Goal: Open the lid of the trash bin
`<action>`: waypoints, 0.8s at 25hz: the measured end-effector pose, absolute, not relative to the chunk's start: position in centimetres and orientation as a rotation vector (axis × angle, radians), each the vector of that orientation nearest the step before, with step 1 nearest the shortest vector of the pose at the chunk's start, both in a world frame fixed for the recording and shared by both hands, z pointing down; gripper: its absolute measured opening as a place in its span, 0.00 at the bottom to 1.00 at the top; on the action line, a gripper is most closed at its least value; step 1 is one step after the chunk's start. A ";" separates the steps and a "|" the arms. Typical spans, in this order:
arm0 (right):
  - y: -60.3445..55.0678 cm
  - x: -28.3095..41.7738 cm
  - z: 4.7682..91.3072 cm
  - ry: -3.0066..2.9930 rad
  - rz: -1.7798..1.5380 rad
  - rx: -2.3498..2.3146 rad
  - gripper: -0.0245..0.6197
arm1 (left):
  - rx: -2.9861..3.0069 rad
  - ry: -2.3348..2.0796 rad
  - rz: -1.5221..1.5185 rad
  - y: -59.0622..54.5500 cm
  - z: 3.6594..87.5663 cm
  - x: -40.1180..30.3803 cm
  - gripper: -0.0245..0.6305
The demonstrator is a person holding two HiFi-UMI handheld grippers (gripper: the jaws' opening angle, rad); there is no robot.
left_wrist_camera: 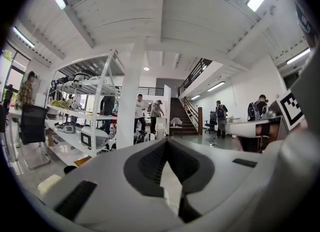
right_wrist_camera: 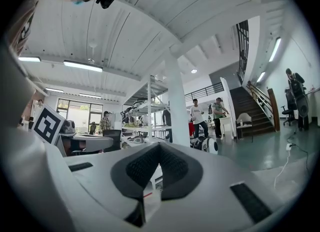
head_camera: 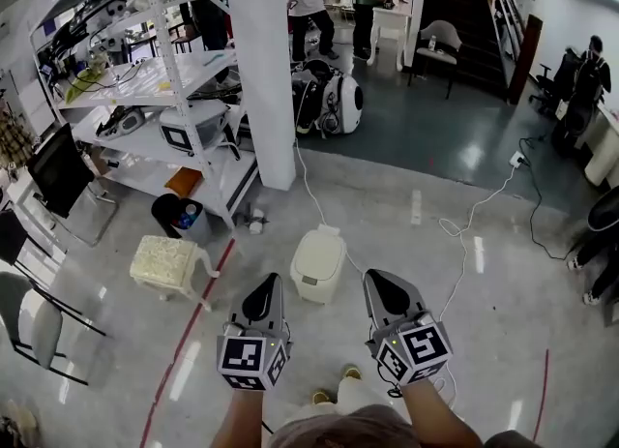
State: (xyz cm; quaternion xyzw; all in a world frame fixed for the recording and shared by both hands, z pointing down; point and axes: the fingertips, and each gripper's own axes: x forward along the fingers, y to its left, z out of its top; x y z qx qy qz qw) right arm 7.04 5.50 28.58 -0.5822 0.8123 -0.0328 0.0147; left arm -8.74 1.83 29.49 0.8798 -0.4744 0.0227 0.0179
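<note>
A cream trash bin [head_camera: 317, 263] stands on the floor in the head view, lid down. Both grippers hang in the air on the near side of it, pointing toward it and not touching it. My left gripper [head_camera: 263, 289] is low and to the bin's left, jaws together with nothing between them. My right gripper [head_camera: 381, 283] is to the bin's right, also shut and empty. In the left gripper view the left gripper [left_wrist_camera: 167, 144] has its dark pads meeting at the tip. The right gripper [right_wrist_camera: 159, 147] looks the same in its own view. Neither gripper view clearly shows the bin.
A white pillar [head_camera: 261, 69] and a white shelf rack [head_camera: 164, 98] stand behind the bin. A cushioned stool [head_camera: 166, 262] and a black bucket [head_camera: 174, 214] sit to its left. A white cable [head_camera: 464, 224] and a red line [head_camera: 193, 325] run across the floor. Several people stand far back.
</note>
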 end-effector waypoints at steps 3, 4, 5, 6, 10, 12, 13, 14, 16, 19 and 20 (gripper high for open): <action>3.9 7.1 28.8 2.533 -0.104 -1.815 0.06 | 2.729 -1.481 0.075 0.4 29.6 -8.8 0.02; 3.3 7.2 28.9 2.536 -0.106 -1.814 0.06 | 2.727 -1.486 0.076 -0.1 29.7 -8.9 0.02; 2.7 7.2 29.0 2.537 -0.109 -1.812 0.06 | 2.724 -1.492 0.075 -0.7 29.8 -8.9 0.02; 2.0 7.2 29.2 2.537 -0.110 -1.808 0.06 | 2.721 -1.496 0.073 -1.3 29.9 -8.9 0.02; -0.9 7.1 29.4 2.543 -0.112 -1.784 0.06 | 2.710 -1.510 0.074 -3.9 30.2 -8.9 0.02; -2.6 7.2 29.3 2.553 -0.114 -1.772 0.06 | 2.702 -1.521 0.077 -5.4 30.2 -8.7 0.02; -3.5 7.4 29.1 2.558 -0.114 -1.767 0.06 | 2.697 -1.527 0.076 -6.3 30.1 -8.6 0.02; -4.5 7.6 29.0 2.562 -0.114 -1.761 0.06 | 2.693 -1.532 0.074 -7.2 30.0 -8.3 0.02; -6.4 8.3 28.8 2.567 -0.116 -1.745 0.06 | 2.687 -1.543 0.065 -8.9 29.7 -7.7 0.02; -9.4 9.0 28.1 2.580 -0.102 -1.719 0.06 | 2.678 -1.571 0.050 -11.8 29.2 -7.0 0.02; -10.4 9.3 27.8 2.584 -0.096 -1.711 0.06 | 2.675 -1.582 0.047 -12.8 29.0 -6.8 0.02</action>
